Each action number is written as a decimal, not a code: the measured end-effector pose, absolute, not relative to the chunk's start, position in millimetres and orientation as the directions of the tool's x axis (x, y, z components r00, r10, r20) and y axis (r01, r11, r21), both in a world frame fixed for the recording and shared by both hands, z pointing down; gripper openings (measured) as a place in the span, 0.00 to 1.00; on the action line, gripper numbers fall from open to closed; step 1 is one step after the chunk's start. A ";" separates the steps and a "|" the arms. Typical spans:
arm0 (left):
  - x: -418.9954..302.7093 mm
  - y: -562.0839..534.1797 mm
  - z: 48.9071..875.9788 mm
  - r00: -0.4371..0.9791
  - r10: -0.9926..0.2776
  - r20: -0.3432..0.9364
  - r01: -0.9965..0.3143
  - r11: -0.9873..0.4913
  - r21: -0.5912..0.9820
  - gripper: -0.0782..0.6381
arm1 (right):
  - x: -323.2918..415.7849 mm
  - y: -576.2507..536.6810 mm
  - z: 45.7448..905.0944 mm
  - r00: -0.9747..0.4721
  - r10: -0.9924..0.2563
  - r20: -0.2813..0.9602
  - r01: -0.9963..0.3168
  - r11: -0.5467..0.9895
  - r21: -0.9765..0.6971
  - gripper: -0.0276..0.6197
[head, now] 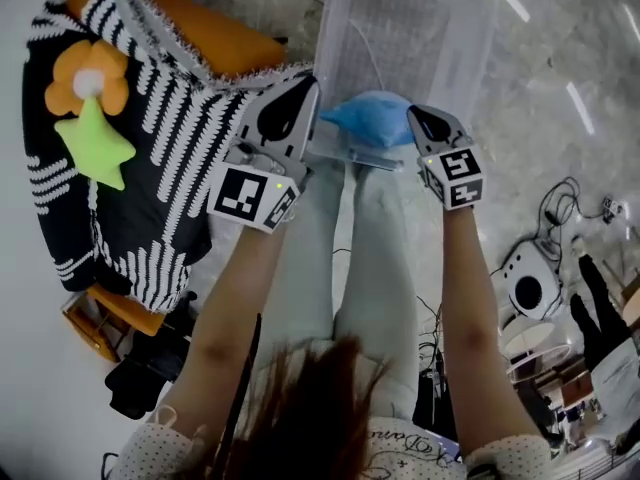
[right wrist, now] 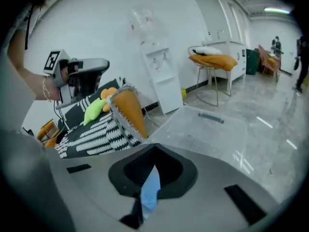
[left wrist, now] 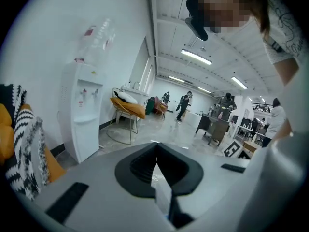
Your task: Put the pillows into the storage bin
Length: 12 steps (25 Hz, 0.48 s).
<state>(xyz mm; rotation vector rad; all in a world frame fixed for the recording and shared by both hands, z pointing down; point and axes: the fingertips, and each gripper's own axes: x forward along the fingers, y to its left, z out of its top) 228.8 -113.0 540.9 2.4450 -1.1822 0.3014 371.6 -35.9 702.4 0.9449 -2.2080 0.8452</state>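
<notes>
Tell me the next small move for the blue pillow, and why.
Probably carry the blue pillow forward over the storage bin: the left hand-held gripper and right hand-held gripper pinch its ends, and it hangs at the bin's near edge.

We see only a small part of the blue pillow (head: 368, 118). The left gripper (head: 306, 93) and the right gripper (head: 416, 120) cover its ends. In the right gripper view, just a thin bit of it shows between the shut jaws. The left gripper pinches a pale strip (left wrist: 162, 192), and we cannot tell what it is. The clear storage bin (head: 440, 38) is cut off at the top edge. The striped blanket (head: 150, 178) hides most of the orange seat (head: 215, 33). The people far off (left wrist: 184, 105) are too small to make out.
</notes>
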 end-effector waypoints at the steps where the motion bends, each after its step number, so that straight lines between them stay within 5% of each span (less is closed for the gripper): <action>1: 230.0 -117.1 525.2 0.617 -0.704 0.351 -0.787 -0.563 0.253 0.11 | 376.7 -47.0 678.9 -0.572 -0.434 0.696 -0.782 0.544 -0.304 0.06; 12: 238.8 -141.9 327.9 0.607 -0.767 0.209 -0.795 -0.591 0.137 0.11 | 406.7 -129.2 375.3 -0.530 -0.739 0.415 -0.839 0.528 -0.132 0.06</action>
